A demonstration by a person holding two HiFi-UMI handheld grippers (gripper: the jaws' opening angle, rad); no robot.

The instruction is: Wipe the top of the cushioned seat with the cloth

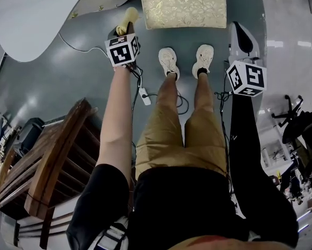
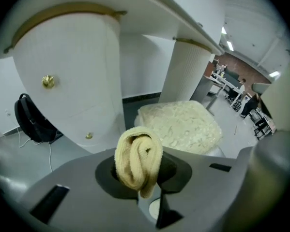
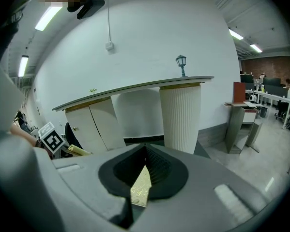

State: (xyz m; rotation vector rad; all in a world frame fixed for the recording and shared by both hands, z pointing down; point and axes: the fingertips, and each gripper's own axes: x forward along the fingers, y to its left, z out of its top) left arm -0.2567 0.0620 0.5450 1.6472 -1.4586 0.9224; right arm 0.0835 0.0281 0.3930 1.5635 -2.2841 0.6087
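Grey glossy floor (image 1: 83, 72), seen from above. Far centre: the cushioned seat (image 1: 183, 4), gold-patterned, standing on the floor. Just near of it: two pale shoes (image 1: 169, 61), side by side, toes toward the seat. Left of the shoes: a white plug block (image 1: 144, 95) with dark cables trailing. Far left: white curved counter (image 1: 30, 14). Near left: dark wooden furniture (image 1: 46, 165). Right edge: black office chair (image 1: 296, 121).
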